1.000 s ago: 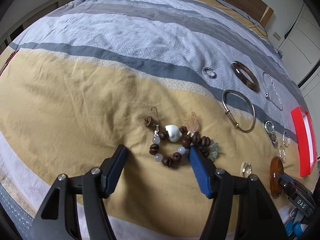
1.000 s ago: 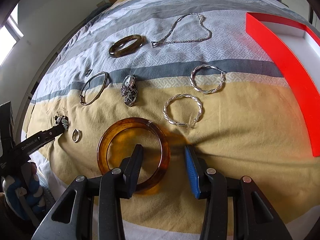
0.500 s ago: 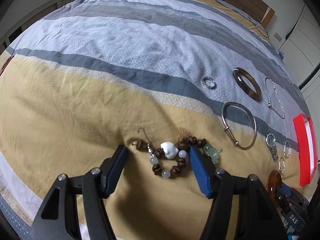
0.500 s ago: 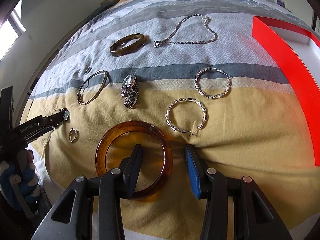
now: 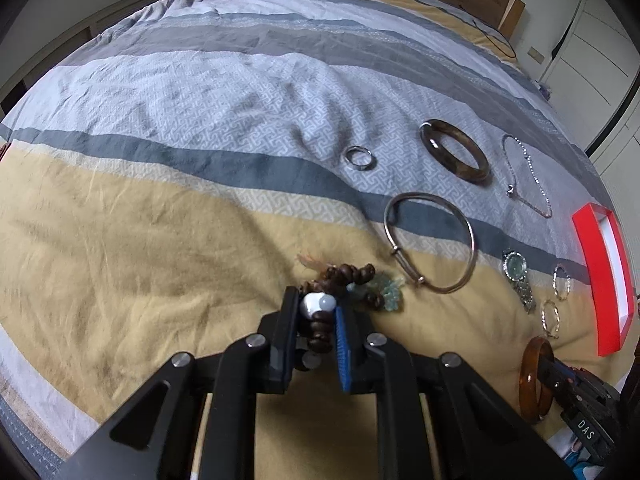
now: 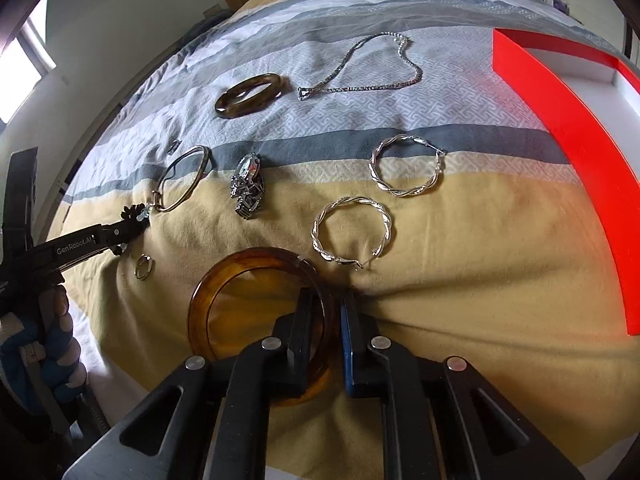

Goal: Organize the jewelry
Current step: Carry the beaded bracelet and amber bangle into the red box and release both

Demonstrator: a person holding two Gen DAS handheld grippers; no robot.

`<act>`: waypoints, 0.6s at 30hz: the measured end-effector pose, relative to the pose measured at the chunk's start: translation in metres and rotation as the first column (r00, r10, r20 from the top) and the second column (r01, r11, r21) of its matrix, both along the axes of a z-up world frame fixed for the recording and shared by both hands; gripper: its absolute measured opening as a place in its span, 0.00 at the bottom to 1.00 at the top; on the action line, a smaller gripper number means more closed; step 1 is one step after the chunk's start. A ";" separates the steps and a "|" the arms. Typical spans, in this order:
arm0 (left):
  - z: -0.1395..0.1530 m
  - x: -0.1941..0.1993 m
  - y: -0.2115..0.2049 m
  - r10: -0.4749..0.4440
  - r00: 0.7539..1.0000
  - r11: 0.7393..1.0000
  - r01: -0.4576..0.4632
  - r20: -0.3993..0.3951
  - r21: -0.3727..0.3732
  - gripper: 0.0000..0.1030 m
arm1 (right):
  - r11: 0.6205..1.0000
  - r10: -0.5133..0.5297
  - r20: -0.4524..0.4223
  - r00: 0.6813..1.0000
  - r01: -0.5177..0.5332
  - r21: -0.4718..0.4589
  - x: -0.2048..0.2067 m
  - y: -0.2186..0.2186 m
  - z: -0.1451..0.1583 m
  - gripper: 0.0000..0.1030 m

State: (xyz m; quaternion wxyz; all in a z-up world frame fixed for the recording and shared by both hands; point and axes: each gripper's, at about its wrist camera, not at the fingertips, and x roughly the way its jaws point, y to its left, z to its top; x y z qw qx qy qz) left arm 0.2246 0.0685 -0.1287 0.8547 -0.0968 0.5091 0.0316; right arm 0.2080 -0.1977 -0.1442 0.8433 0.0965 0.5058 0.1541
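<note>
on the striped bedspread (image 5: 168,216), the left gripper (image 5: 318,312), marked "genroboai", is closing on the beaded bracelet (image 5: 320,320); the right gripper (image 6: 326,320), marked "das", is closing on the amber bangle (image 6: 256,264) rim.

Left tool (image 5: 318,326) and right tool (image 6: 326,336) closing, both tilted downward

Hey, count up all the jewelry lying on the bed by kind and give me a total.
Bangles and bracelets: 4 (amber, dark brown, thin silver, beaded)
Twisted hoop earrings: 2
Rings: 2
Chain necklace: 1
Watch: 1
Total: 10
</note>
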 end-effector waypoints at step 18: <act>0.097 -0.084 0.006 0.013 0.991 0.999 -0.017 0.135 0.033 0.15 | 0.999 -0.011 0.103 0.995 0.006 0.050 -0.057 -0.011 0.060 0.10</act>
